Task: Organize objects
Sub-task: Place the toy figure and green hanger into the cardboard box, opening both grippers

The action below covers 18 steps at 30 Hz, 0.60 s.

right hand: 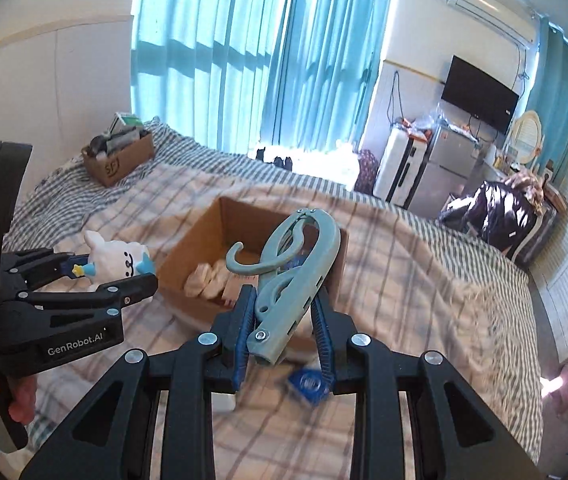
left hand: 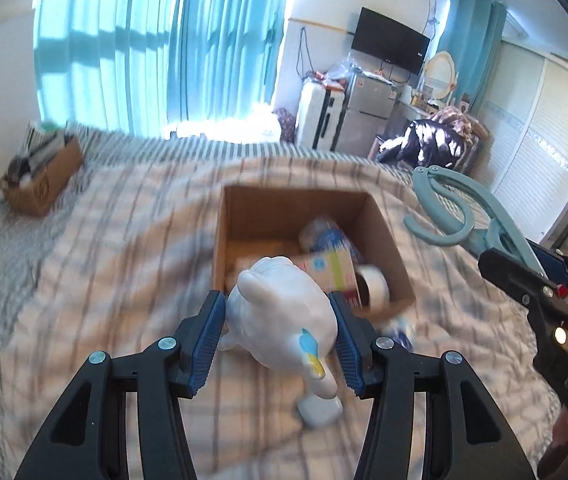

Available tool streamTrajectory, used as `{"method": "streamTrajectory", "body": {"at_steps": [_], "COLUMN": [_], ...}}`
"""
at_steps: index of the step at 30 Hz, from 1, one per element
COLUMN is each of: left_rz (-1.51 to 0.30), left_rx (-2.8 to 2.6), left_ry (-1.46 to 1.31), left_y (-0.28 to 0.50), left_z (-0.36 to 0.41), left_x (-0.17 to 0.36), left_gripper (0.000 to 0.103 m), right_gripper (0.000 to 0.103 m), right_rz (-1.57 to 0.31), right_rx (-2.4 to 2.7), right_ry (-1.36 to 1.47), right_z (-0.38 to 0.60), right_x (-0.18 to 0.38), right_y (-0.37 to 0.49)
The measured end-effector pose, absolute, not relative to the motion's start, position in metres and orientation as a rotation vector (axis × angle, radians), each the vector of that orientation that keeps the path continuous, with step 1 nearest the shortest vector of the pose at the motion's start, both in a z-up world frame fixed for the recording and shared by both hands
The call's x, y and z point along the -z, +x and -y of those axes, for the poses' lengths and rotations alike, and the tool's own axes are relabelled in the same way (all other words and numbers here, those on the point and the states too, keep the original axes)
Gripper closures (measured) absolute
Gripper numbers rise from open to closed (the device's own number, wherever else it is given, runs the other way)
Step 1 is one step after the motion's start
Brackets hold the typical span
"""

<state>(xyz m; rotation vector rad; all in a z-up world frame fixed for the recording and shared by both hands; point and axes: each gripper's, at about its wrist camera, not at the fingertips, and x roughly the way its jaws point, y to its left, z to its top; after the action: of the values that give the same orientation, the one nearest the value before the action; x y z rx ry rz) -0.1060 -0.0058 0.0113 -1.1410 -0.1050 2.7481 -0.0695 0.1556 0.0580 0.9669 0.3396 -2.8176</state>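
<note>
My left gripper [left hand: 277,320] is shut on a white plush toy [left hand: 284,320] with blue and yellow marks, held above the bed just in front of an open cardboard box [left hand: 243,216]. The box holds a small carton [left hand: 334,272], a tape roll [left hand: 372,286] and a plastic-wrapped item [left hand: 324,234]. My right gripper [right hand: 284,308] is shut on a grey-blue folding plastic hanger [right hand: 296,268], held over the box's near edge [right hand: 187,252]. The hanger also shows at the right of the left wrist view [left hand: 444,208]. The toy shows in the right wrist view [right hand: 115,260].
A striped plaid blanket [left hand: 103,260] covers the bed. A second cardboard box [right hand: 119,160] full of items stands at the far left of the bed. A small white object [left hand: 320,412] and a blue packet [right hand: 308,384] lie on the blanket near the box. Curtains, fridge and TV stand beyond.
</note>
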Motion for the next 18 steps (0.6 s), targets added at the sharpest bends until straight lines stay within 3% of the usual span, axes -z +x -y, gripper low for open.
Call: {"method": "streamTrajectory", "body": {"at_steps": [5,18], "left_rz": [0.07,-0.031], "left_rx": [-2.763,-2.704], "left_ry": [-1.125,-1.258], "left_y": [-0.153,-0.23], "left_z": [-0.005,-0.033], "left_x": [-0.011,0.063], "left_gripper": [0.049,0.048], "right_gripper": [0.076,0.075], "right_rz": [-0.347,-0.248], "right_rx": [2.813,2.774], "right_ry": [0.942,1.041], "right_z": [-0.157,-0.185], "right_x": [-0.05,0.018], "right_y": [-0.116,-0.185]}}
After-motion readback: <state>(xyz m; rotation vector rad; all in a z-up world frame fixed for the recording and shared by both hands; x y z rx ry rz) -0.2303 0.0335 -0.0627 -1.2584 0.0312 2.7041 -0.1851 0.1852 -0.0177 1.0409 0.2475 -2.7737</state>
